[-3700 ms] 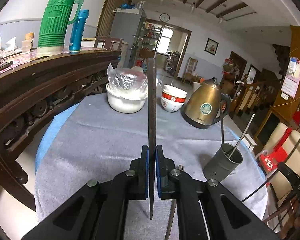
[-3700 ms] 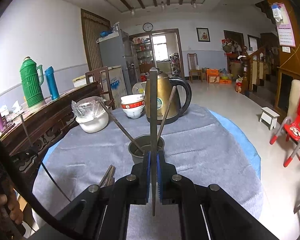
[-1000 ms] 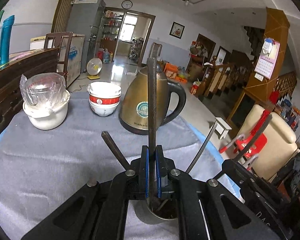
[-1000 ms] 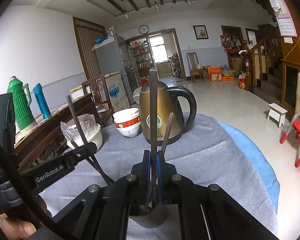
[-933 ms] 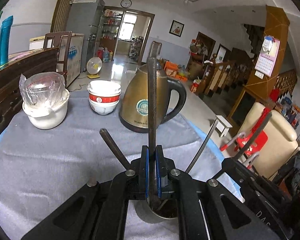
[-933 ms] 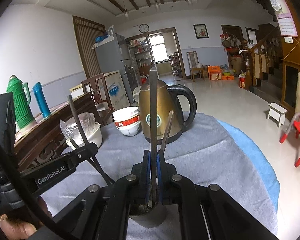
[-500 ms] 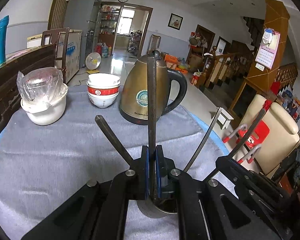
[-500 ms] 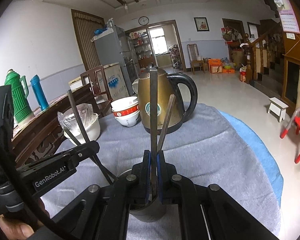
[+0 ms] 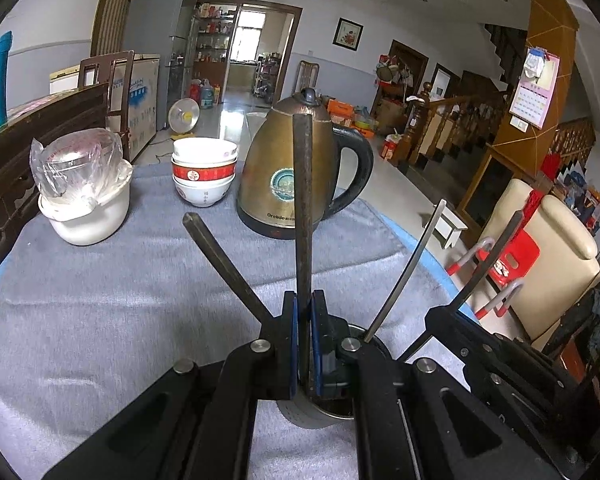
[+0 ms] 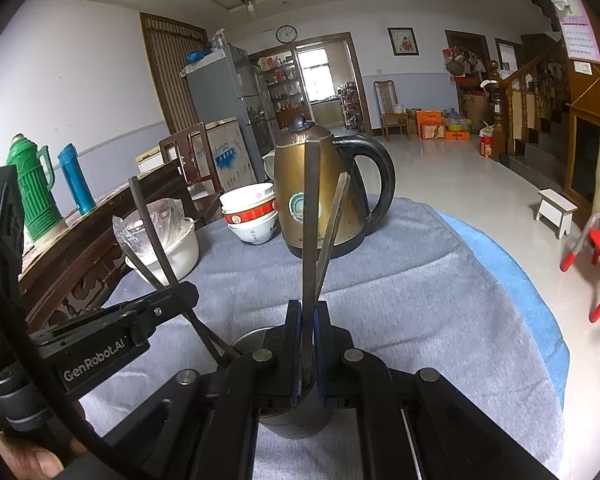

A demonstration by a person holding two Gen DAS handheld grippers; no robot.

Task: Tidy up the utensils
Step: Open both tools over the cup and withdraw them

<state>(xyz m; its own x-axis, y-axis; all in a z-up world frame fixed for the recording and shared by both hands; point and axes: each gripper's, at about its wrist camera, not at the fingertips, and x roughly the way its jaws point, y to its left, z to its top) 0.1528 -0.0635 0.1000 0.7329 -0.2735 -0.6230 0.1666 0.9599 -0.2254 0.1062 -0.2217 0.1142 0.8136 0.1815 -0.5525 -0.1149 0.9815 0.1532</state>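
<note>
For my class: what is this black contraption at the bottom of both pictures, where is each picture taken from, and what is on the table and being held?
There is no robot here. A person holds a two-finger clamp in each hand, and a wide-angle camera on each clamp looks along its fingers.

The left-hand view shows the left gripper shut on a dark chopstick. The right-hand view shows the right gripper shut on another chopstick; the left tool appears at its left edge.

Both hover over a metal holder cup that already has utensils leaning in it. On the grey tablecloth also stand a brass-coloured kettle, stacked bowls and a white pot topped with a plastic bag.
</note>
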